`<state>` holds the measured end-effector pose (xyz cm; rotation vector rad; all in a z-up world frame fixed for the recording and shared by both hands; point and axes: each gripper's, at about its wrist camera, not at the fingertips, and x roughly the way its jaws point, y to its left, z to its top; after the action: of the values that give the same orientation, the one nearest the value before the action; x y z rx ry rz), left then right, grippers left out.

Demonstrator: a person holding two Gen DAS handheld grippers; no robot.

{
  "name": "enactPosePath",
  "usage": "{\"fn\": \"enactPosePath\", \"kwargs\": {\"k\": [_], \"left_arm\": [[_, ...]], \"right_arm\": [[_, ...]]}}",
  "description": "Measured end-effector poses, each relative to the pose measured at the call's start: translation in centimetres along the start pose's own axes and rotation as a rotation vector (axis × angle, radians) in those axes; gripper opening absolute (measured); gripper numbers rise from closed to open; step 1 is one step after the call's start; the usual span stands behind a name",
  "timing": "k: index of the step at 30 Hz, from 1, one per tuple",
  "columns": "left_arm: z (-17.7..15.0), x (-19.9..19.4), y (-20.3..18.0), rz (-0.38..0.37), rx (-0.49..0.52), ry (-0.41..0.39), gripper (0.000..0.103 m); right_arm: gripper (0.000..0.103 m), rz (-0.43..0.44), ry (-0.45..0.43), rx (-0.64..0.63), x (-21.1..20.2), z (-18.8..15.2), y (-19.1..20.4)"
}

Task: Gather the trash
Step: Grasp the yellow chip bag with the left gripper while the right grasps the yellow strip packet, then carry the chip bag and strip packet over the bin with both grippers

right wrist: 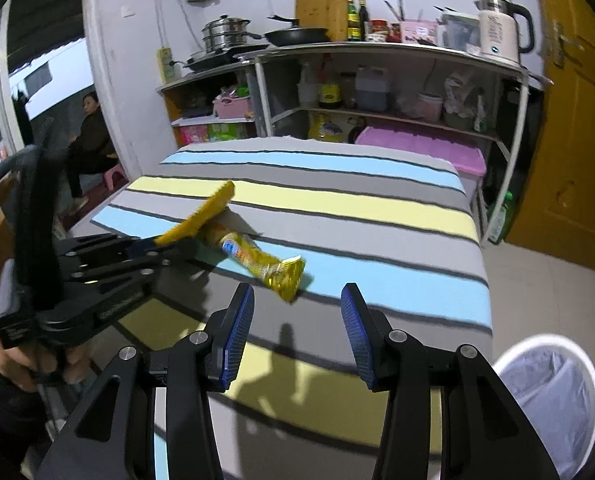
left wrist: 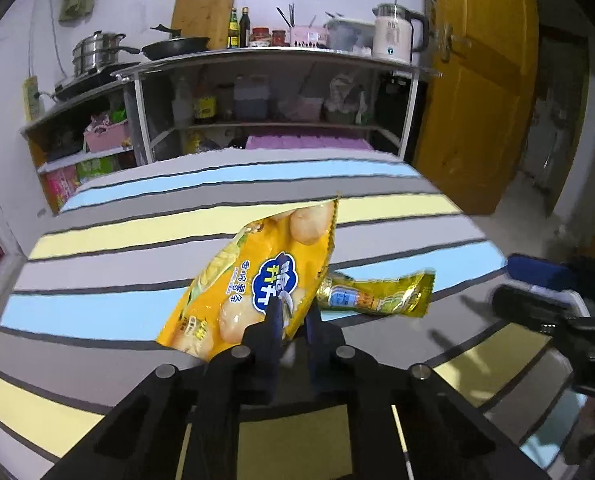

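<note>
The orange snack bag stands tilted up between the fingers of the left gripper, its lower edge clamped there and its torn top rising away from the claw over the striped table. In the right wrist view the same bag shows edge-on, sticking out of the left gripper at the picture's left. Just beyond and to the right of the left claw lies a yellow foil wrapper, flat on a blue stripe and partly tucked behind the bag. From the right gripper this wrapper sits a little ahead and slightly left of the gap between its blue pads, apart from both.

A white trash bin with a clear liner stands on the floor to the lower right of the right claw, beside the table's edge; what it holds cannot be made out.

The left claw is clenched on the snack bag, its jaws nearly together with only the thin packet between them. The right claw is released, its jaws standing wide with nothing between them, hanging above the tabletop. A hand grips the handle of the left tool.
</note>
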<state>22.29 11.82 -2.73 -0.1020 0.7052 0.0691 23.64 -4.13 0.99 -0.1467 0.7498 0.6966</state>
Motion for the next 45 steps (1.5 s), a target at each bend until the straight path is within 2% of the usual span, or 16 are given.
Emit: {"fn": "enactPosePath", "kwargs": {"k": [7, 15, 18, 21, 22, 23, 25, 34, 45], "left_arm": [[-0.1, -3.1, 2.6, -0.049, -0.086, -0.057, 0.009], [-0.4, -4.4, 5.1, -0.053, -0.131, -0.073, 0.009], [-0.6, -4.4, 5.5, -0.057, -0.138, -0.075, 0.009], [-0.8, -4.3, 5.5, -0.063, -0.14, -0.074, 0.009], [-0.8, -4.3, 5.5, -0.065, -0.139, -0.073, 0.009], [-0.9, -4.3, 5.5, -0.066, -0.139, -0.073, 0.009], [-0.9, -4.4, 5.4, -0.066, -0.14, -0.072, 0.009], [-1.0, -6.3, 4.3, -0.064, -0.133, -0.093, 0.007], [-1.2, -9.7, 0.0, -0.107, -0.084, -0.121, 0.001]], "right_arm": [[0.046, 0.042, 0.014, -0.13, 3.5, 1.7, 1.4], [0.046, 0.085, 0.137, -0.252, 8.7, 2.1, 2.7], [0.046, 0.069, 0.171, -0.297, 9.9, 2.0, 3.3], [0.046, 0.07, 0.2, -0.282, 10.4, 2.0, 3.3], [0.039, 0.08, 0.202, -0.252, 10.4, 2.1, 3.0], [0.021, 0.086, 0.202, -0.233, 10.3, 2.2, 2.9], [0.009, 0.092, 0.197, -0.181, 9.9, 2.3, 2.4], [0.006, 0.077, 0.106, -0.057, 4.6, 1.5, 2.4], [0.006, 0.049, 0.007, 0.05, -2.7, -0.5, 1.5]]}}
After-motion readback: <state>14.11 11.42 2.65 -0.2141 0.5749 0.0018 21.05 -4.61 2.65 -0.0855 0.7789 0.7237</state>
